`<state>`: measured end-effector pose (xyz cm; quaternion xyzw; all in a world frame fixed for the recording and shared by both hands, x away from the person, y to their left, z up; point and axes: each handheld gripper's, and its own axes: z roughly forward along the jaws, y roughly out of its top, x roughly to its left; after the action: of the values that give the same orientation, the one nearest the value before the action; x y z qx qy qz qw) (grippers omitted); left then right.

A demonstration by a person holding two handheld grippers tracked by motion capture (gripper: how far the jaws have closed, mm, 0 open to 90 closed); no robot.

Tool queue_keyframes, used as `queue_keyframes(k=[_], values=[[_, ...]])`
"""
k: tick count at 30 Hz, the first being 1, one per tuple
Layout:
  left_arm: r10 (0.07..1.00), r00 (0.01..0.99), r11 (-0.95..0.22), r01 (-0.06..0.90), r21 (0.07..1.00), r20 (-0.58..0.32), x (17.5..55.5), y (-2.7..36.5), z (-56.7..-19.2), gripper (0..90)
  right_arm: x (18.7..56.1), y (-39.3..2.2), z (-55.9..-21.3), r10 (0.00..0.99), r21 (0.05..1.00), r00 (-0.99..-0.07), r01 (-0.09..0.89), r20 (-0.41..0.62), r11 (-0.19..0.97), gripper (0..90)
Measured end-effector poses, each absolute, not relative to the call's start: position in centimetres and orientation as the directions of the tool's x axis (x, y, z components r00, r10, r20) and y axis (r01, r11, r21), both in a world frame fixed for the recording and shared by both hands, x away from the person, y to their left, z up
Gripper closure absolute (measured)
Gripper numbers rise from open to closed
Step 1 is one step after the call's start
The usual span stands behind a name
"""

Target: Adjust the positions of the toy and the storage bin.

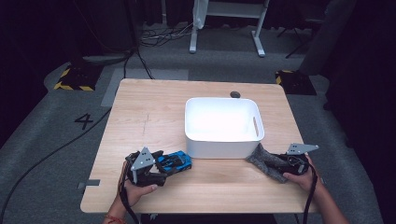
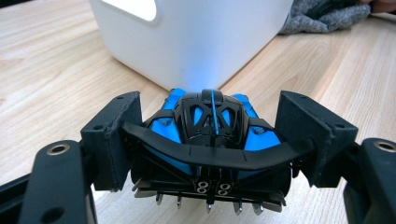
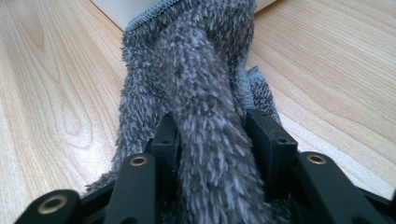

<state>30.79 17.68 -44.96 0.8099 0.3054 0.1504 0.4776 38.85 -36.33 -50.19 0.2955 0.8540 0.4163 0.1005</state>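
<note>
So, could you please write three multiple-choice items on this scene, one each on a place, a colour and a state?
1. Where is the toy car?
A. inside the white bin
B. on the table, by the bin's front-left corner
C. on the floor

2. What colour is the cloth?
A. grey
B. red
C. yellow

3. What is the right gripper doing?
A. standing open over the bin
B. gripping the car
C. pinching the cloth

Answers: 1 B, the high view shows it there in the left gripper; 2 A, its pile is grey; 3 C, its jaws press a fold.
</note>
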Motion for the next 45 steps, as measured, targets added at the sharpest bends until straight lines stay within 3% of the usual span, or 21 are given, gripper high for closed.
queue_keyframes(k=[17, 45], values=[[0.686, 0.727, -0.289, 0.305, 0.907, -0.026, 30.5, 19.8, -41.9, 24.5, 38.9, -36.4, -50.2, 0.587, 0.771, -0.806, 0.421, 0.078, 0.477, 57.9], [0.691, 0.723, -0.338, 0.305, 0.890, 0.015, 32.7, 18.8, -39.5, 24.6, 38.8, -36.3, -50.2, 0.590, 0.771, -0.804, 0.421, 0.073, 0.478, 57.6]])
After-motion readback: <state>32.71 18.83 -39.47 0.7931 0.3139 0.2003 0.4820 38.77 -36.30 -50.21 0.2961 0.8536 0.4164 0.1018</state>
